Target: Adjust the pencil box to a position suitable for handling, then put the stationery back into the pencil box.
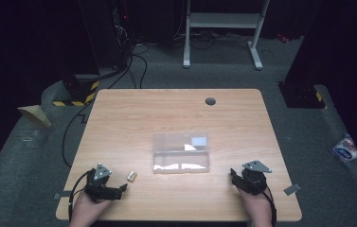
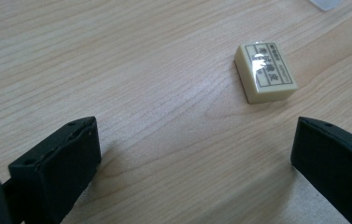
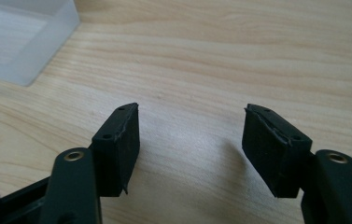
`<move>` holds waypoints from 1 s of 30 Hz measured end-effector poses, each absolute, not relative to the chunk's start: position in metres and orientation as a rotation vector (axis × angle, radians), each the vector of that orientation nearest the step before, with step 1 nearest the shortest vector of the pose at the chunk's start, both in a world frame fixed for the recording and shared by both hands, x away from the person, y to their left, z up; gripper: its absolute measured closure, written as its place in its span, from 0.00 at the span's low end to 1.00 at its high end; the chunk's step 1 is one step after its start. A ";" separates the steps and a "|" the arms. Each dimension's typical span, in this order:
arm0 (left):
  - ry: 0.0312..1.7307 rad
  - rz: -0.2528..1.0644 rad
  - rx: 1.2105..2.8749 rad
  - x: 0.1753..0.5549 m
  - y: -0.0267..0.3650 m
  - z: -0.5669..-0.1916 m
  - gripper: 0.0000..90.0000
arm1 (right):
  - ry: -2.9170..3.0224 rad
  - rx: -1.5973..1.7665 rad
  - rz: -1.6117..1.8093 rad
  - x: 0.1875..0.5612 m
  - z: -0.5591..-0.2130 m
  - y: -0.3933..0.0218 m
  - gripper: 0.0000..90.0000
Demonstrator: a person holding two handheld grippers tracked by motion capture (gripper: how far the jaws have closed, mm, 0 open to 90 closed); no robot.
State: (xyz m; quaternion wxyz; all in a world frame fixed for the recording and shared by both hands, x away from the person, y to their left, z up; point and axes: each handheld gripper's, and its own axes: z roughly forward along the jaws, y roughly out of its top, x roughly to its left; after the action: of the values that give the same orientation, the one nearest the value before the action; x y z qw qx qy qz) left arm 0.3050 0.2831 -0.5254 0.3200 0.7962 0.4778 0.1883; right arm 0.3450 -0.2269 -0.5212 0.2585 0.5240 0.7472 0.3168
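The small cream rectangular eraser with black print on its glossy top [image 2: 265, 71] lies flat on the light wood-grain table [image 1: 176, 113], at about seven o'clock from the clear rectangular plastic box [image 1: 181, 152] near the table's middle. The left gripper [image 1: 119, 188] rests at the table's seven o'clock, its jaws spread wide and empty; in the left gripper view the eraser sits just beyond them, toward one o'clock. The right gripper [image 1: 233, 175], at five o'clock, also stands wide and empty over bare wood, the box's corner at its eleven o'clock.
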 end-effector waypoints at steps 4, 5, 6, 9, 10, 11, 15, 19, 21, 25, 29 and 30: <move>1.250 0.489 2.076 0.301 0.286 -0.524 0.03 | 2.053 1.443 0.860 0.350 -0.523 -0.228 0.33; 1.250 0.493 2.068 0.300 0.286 -0.523 0.03 | 2.055 1.451 0.869 0.352 -0.524 -0.229 0.32; 1.249 0.490 2.061 0.299 0.287 -0.522 0.03 | 2.052 1.467 0.870 0.352 -0.523 -0.228 0.32; 1.226 0.511 2.046 0.296 0.287 -0.518 0.05 | 2.048 1.468 0.868 0.352 -0.524 -0.228 0.32; 1.225 0.516 2.041 0.296 0.287 -0.516 0.07 | 2.047 1.468 0.868 0.352 -0.524 -0.228 0.32; 1.225 0.516 2.041 0.296 0.287 -0.516 0.08 | 2.047 1.468 0.868 0.352 -0.524 -0.228 0.32; 1.220 0.535 2.009 0.298 0.281 -0.510 0.09 | 2.034 1.476 0.862 0.351 -0.524 -0.228 0.33; 1.206 0.533 1.996 0.300 0.276 -0.509 0.10 | 2.024 1.487 0.867 0.351 -0.524 -0.229 0.36; 1.187 0.539 1.999 0.302 0.272 -0.509 0.11 | 2.025 1.495 0.901 0.351 -0.524 -0.232 0.36; 1.175 0.531 1.995 0.304 0.269 -0.509 0.11 | 2.023 1.499 0.901 0.349 -0.524 -0.232 0.36; 1.155 0.516 1.987 0.305 0.265 -0.508 0.13 | 2.026 1.480 0.868 0.349 -0.524 -0.229 0.36; 1.153 0.494 1.982 0.306 0.265 -0.508 0.13 | 2.027 1.482 0.870 0.349 -0.524 -0.229 0.36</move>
State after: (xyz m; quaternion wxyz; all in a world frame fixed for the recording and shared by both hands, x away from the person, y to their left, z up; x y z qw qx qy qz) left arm 0.3060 0.2646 -0.5083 0.3875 0.7790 0.4532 0.1940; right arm 0.3492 -0.2294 -0.5238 0.2399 0.5415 0.7404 0.3178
